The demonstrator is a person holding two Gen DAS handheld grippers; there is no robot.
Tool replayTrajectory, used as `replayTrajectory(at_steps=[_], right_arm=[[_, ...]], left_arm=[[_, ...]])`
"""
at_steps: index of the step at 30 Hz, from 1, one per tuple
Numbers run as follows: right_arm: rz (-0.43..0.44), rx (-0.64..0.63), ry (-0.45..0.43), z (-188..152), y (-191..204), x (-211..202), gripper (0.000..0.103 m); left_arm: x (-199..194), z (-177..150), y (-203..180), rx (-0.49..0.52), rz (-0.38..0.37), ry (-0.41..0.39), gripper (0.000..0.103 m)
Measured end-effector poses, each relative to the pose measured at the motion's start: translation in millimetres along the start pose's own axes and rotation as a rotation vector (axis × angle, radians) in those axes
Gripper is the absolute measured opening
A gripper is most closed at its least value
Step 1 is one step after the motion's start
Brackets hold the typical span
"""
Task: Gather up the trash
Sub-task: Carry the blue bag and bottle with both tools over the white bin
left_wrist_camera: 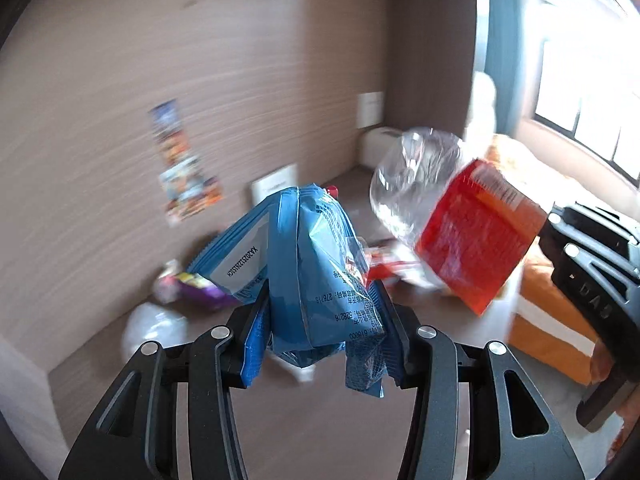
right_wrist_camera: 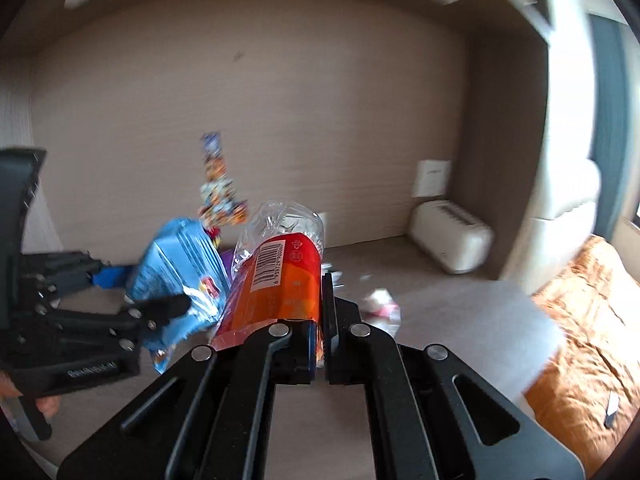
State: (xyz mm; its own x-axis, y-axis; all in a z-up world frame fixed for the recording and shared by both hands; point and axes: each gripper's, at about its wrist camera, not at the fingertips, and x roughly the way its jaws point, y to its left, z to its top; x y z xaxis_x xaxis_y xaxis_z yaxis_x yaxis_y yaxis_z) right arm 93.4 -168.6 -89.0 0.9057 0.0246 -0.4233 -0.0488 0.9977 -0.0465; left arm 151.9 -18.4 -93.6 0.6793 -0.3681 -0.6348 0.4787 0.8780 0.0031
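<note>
Wood-grain wall (right_wrist_camera: 248, 92) wraps the alcove, a colourful leaflet (left_wrist_camera: 182, 168) stuck on it. White toaster (right_wrist_camera: 452, 242) sits in the corner on the brown counter (right_wrist_camera: 460, 312). Bright daylight floods through the window (left_wrist_camera: 592, 104) beside orange fabric (right_wrist_camera: 592, 328).

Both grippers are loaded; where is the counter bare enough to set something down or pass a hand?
Bare counter lies between the white toaster and the orange cloth, and along the near edge. Crowded: wrappers by the back wall at left, and crumpled scraps mid-counter.

Blue snack bag (left_wrist_camera: 308, 264), red-orange clear wrapper (right_wrist_camera: 280, 280), orange patterned bedcover (right_wrist_camera: 592, 320).
</note>
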Motion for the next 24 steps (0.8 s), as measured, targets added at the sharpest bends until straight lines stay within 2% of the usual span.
replayTrajectory(at_steps=[4,9,17,24], right_arm=[[-0.089,0.044,-0.036,-7.3,-41.5,-48.9,0.003],[-0.102,0.174,-0.095,-26.7,-103.9,-116.3,0.003],[-0.203,0.270,-0.160,-60.3,-174.1,-216.7,0.003],[-0.301,0.278,-0.139,-89.4,-215.7,-253.6,0.003]], left_arm=[[-8.9,9.4,-57.8,0.094,-0.105,-0.028,0.047],[-18.0,15.6,-140.0,0.195,-0.226,-0.056,0.047],[-37.4,6.4,-246.4,0.293,-0.386,-0.069,0.047],[-30.3,-13.3,-315.6,0.347,-0.479,-0.040,0.047]])
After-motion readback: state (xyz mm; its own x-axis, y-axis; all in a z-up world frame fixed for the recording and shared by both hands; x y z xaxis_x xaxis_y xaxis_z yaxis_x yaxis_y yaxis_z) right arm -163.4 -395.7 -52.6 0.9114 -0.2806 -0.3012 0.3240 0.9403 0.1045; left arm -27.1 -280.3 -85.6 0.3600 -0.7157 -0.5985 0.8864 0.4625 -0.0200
